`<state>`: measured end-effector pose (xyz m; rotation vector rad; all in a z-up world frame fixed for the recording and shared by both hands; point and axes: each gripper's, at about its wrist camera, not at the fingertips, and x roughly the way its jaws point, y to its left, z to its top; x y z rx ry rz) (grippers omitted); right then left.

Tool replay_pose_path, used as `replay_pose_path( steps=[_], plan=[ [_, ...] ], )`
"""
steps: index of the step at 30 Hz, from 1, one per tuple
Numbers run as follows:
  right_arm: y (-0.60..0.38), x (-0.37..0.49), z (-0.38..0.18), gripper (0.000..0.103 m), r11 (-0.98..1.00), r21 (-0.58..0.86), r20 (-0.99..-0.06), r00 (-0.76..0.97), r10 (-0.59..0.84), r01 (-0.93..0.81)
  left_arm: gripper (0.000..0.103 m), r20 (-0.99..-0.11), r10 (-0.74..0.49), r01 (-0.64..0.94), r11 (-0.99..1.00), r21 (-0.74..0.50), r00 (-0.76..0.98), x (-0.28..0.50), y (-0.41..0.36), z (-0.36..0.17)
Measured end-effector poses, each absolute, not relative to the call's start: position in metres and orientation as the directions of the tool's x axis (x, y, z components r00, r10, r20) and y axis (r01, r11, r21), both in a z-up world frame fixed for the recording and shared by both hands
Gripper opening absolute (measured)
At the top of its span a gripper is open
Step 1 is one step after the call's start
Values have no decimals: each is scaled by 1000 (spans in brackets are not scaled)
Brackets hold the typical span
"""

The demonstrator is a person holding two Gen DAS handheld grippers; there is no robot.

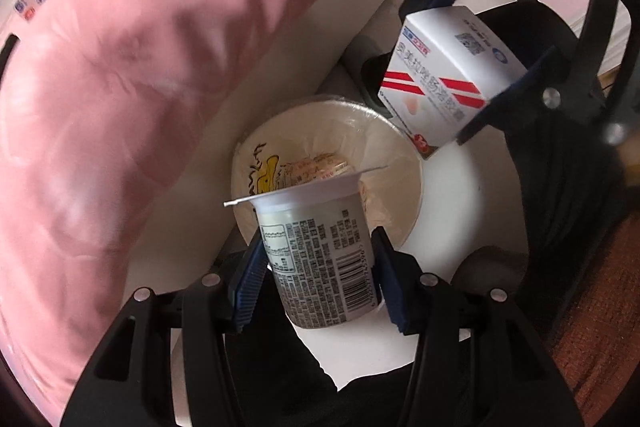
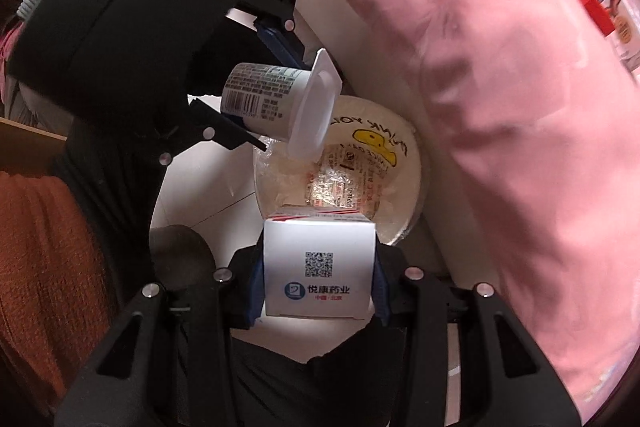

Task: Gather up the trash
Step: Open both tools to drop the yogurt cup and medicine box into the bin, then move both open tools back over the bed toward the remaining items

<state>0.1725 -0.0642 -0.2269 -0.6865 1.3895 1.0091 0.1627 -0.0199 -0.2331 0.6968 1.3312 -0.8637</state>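
Yogurt cup [image 1: 320, 251], box [image 2: 318, 267] above bin [image 1: 372, 163]; pink bag [image 1: 140, 87] crowds beside.

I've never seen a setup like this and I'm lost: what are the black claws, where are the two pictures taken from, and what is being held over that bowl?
They are two hand-held grippers, each with a fisheye camera looking along its fingers, so each picture also shows the other gripper. The left gripper is closed on a white plastic yogurt cup with printed text and a barcode. The right gripper is closed on a small white cardboard medicine box with red stripes. Both hang over a small white bin lined with clear plastic, with wrappers inside. The big pink shape is blurred; I cannot tell what it is.
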Motion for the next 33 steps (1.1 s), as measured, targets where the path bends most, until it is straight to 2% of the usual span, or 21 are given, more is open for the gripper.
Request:
replay_pose_path(
  steps=[19,20,21,22,23,25,27,33],
  plan=[
    [-59,192,-273,45,455,207,-976,-150,159,-866,57,-996,-80,853,516,-71,-34,166,-28,-274],
    [-59,192,-273,53,457,206,-976,-148,160,-865,70,-996,-77,854,515,-70,-36,166,-29,-274],
    [-60,192,-271,65,464,200,-976,-136,168,-863,77,-996,-78,854,515,-66,-30,166,-30,-273],
    [-62,193,-268,69,473,201,-975,-130,178,-858,86,-996,-82,857,511,-63,-24,164,-31,-271],
    [-63,194,-266,80,478,203,-974,-128,185,-855,89,-996,-82,858,510,-61,-22,164,-32,-270],
    [-64,193,-262,84,482,204,-973,-121,197,-852,93,-997,-78,858,511,-58,-22,163,-33,-269],
    [-65,193,-257,95,490,203,-972,-113,207,-848,97,-998,-64,858,512,-47,-17,163,-33,-267],
    [-65,185,-250,96,466,194,-974,-111,199,-864,99,-999,-43,863,504,-43,-25,162,-35,-264]
  ],
)
